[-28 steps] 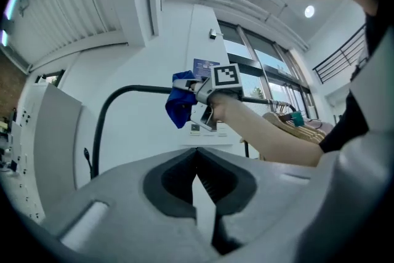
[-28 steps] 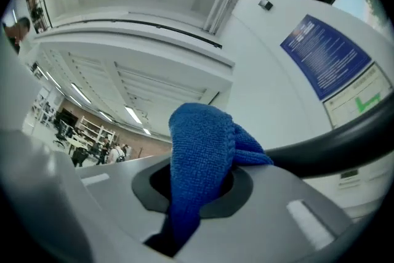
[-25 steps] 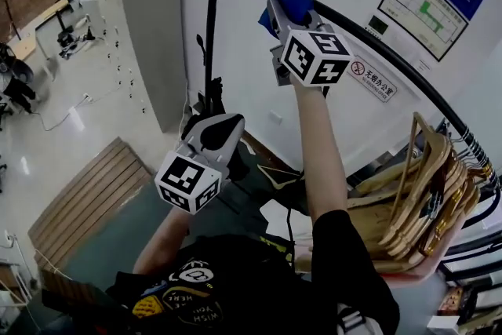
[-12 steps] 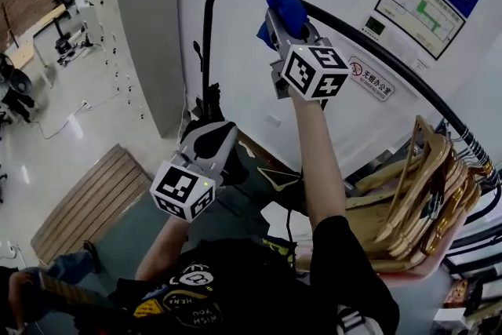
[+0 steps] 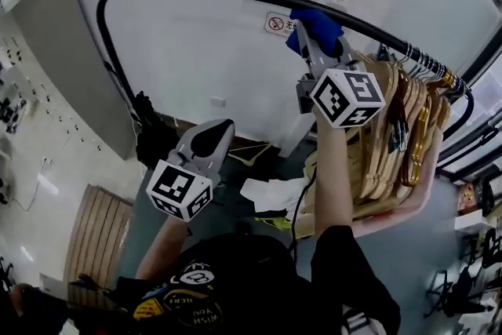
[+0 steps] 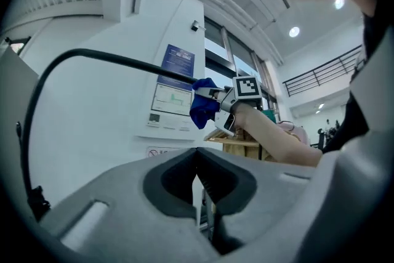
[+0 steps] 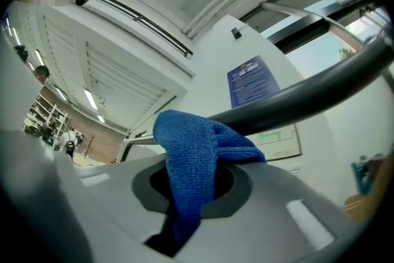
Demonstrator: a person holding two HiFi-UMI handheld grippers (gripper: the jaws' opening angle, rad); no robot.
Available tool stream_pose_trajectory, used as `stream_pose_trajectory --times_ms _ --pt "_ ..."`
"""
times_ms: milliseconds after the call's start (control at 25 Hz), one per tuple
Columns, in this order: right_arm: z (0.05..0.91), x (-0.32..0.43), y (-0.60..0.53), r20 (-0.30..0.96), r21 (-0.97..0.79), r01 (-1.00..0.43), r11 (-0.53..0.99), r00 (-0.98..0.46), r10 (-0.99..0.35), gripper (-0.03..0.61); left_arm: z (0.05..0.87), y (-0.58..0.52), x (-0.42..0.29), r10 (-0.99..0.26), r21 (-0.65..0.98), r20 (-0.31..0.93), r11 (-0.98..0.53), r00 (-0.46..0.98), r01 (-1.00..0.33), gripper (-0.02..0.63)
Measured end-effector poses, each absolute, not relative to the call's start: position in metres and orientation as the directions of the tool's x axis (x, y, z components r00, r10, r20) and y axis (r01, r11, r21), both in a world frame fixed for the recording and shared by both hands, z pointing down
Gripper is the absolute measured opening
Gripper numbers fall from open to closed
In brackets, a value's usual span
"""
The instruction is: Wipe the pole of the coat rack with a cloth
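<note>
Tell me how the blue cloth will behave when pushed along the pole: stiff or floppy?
Probably floppy: the blue cloth folds limply against the pole. Its looped weave suggests it grips rather than slips. It may bunch when pushed.

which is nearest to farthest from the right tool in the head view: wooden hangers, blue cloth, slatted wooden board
1. blue cloth, in the right tool
2. wooden hangers, just right
3. slatted wooden board, floor, far lower left
</note>
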State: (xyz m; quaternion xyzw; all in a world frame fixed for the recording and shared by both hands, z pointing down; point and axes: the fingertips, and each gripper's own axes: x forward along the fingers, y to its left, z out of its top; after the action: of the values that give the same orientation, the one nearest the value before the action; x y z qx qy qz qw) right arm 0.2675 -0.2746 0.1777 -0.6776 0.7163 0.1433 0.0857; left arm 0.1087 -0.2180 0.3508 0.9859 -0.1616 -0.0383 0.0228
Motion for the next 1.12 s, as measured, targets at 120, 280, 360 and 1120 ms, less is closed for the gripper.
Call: stream_pose_trajectory --times_ms 120,280,360,1120 --pt "0.177 0.317 -0.234 -0.329 0.068 -0.995 -0.074 0.048 -0.943 0.048 0.353 -0.2 0.142 -0.229 0.059 -0.065 -0.972 0.971 -0.226 0.003" --pt "0.176 0.355 -0.2 -0.346 0.046 -0.984 -0.173 0.147 -0.927 0.048 0.355 -0.184 0.17 -0.16 0.061 -0.066 -0.986 0.985 -0.156 0.003" --pt "0.178 0.358 -0.197 -0.351 0.059 -0.978 -0.199 0.167 -0.921 0.048 0.36 -0.181 0.175 -0.154 0.069 -0.061 -0.986 0.986 -0.15 0.003" --pt "0.185 0.109 -0.409 -0.237 0.051 -0.928 0.369 -0.37 -0.898 0.048 0.356 -0.257 0.019 -0.602 0.058 -0.073 -0.798 0.795 -0.6 0.003"
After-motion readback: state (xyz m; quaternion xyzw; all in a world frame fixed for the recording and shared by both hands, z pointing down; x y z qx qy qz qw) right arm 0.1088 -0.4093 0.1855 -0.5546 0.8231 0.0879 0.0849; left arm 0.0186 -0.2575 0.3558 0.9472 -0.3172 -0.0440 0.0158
